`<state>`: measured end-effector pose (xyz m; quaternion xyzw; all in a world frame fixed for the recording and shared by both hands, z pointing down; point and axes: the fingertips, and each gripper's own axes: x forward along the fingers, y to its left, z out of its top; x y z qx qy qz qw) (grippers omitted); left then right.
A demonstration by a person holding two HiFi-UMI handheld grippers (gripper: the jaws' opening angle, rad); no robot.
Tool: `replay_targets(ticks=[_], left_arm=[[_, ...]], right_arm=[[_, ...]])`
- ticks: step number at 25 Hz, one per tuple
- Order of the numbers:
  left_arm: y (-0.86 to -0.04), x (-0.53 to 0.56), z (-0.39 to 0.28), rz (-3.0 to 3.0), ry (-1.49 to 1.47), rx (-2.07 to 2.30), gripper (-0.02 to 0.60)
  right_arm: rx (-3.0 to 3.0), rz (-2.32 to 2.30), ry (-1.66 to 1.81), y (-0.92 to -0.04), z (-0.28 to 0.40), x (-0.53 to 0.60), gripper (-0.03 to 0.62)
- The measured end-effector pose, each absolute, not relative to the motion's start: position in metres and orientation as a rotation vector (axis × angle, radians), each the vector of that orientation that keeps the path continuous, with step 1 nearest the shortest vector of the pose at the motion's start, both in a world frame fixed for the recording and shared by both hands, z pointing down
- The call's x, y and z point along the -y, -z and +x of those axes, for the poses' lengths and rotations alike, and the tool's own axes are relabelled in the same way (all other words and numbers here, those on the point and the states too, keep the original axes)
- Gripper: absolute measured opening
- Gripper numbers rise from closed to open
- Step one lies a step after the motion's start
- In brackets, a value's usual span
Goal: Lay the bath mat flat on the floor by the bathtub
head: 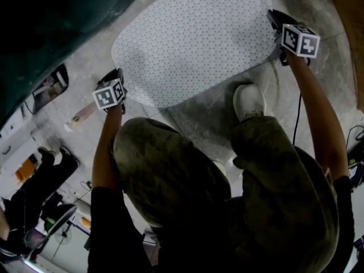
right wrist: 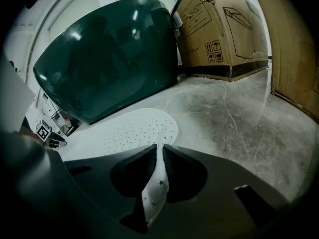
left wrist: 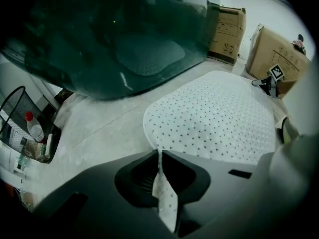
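Your left gripper (left wrist: 159, 152) and right gripper (right wrist: 160, 148) each have their fingers pinching the bath mat (head: 193, 44) at its edge farthest from the dark green bathtub (head: 51, 21), likely to stretch it smooth. It lies spread on the floor just beside the bathtub.

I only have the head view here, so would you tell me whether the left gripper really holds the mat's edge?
Observer: Yes, the left gripper has its fingers closed on a fold of the bath mat at its edge.
Operator: Thank you, and the right one?
Observer: The right gripper pinches the mat's edge the same way.
Operator: What stands past the bathtub?
Observer: A large cardboard box, beside one end of the bathtub.
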<state>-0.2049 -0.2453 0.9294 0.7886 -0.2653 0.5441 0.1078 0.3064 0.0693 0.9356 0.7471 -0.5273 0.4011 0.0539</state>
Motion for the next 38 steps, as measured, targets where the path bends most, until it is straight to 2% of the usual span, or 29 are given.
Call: replay_targets(ticks=[19,22,24,26,27,32,38], left_arm=[[-0.942,0.277,-0.197,2.294,-1.754,0.815,0.044],[-0.945,0.277,-0.195,2.285,-1.725,0.825,0.048],[-0.943,0.278,-0.199,2.279,-1.683,0.862,0.077],[-0.940,0.279,-0.206,2.280,-1.647,0.899,0.152],[-0.938,0.278,-0.211,2.283,-1.639,0.914,0.168],[-0.946,0.259,-0.245,2.208,-1.668,0.935,0.195],[-0.953,0.253,-0.246,2.149,-1.641,0.893,0.193]], right_arm=[[1.623,2.158,-1.196,-0.928,0.298,-0.062,0.064],[1.609,2.167,-1.239,-0.937,0.301,-0.063,0.081],[1.595,2.198,-1.283,-0.941,0.304,-0.066,0.097],[1.587,2.242,-1.289,-0.937,0.306,-0.069,0.116],[1.579,2.270,-1.271,-0.933,0.307,-0.071,0.128],[1.533,2.339,-1.043,-0.918,0.318,-0.086,0.144],[1.623,2.161,-1.066,-0.930,0.291,-0.082,0.118]])
